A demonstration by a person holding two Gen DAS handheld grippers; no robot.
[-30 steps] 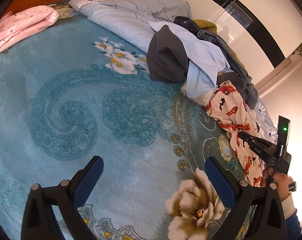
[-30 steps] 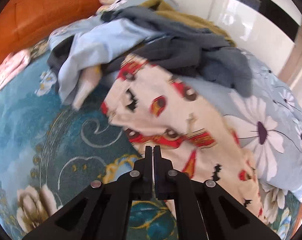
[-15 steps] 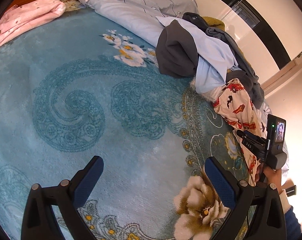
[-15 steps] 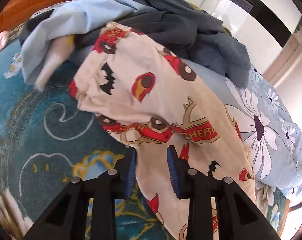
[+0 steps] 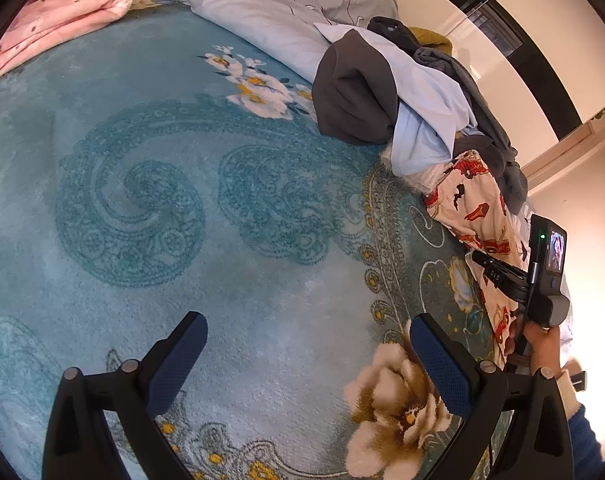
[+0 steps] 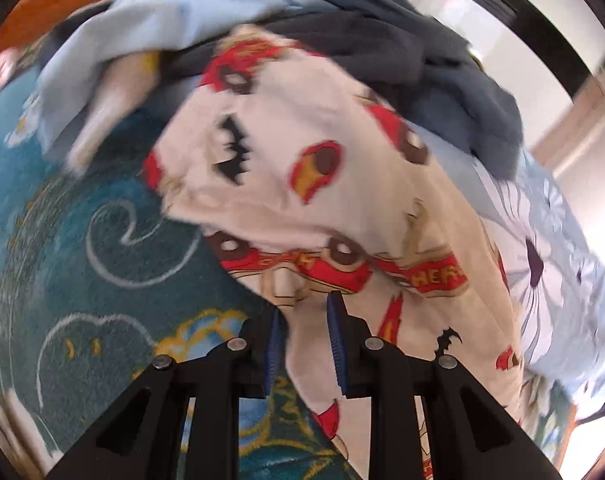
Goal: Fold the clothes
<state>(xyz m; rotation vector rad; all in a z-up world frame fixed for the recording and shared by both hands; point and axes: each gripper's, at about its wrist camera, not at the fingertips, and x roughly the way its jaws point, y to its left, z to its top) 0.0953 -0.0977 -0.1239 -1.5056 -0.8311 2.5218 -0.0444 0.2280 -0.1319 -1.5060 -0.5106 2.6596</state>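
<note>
A cream garment with red cartoon prints (image 6: 302, 168) spills from the clothes pile onto the teal blanket (image 6: 82, 260). My right gripper (image 6: 304, 340) is open, its blue pads on either side of a fold at the garment's near edge. In the left wrist view the same garment (image 5: 478, 208) lies at the right, with the right gripper (image 5: 498, 272) and the hand holding it over its lower part. My left gripper (image 5: 306, 360) stands wide open above bare blanket, holding nothing.
The pile holds a dark grey garment (image 5: 350, 92), a light blue shirt (image 5: 426, 112) and a slate one (image 6: 382, 52). A grey floral duvet (image 5: 270, 4) lies behind and right of it. A pink bundle (image 5: 58, 20) sits far left. Bare teal blanket (image 5: 182, 200) spreads across the middle.
My right gripper went from shut to open and moved forward onto the cream garment's edge. The left gripper drifted back a little, staying open.
</note>
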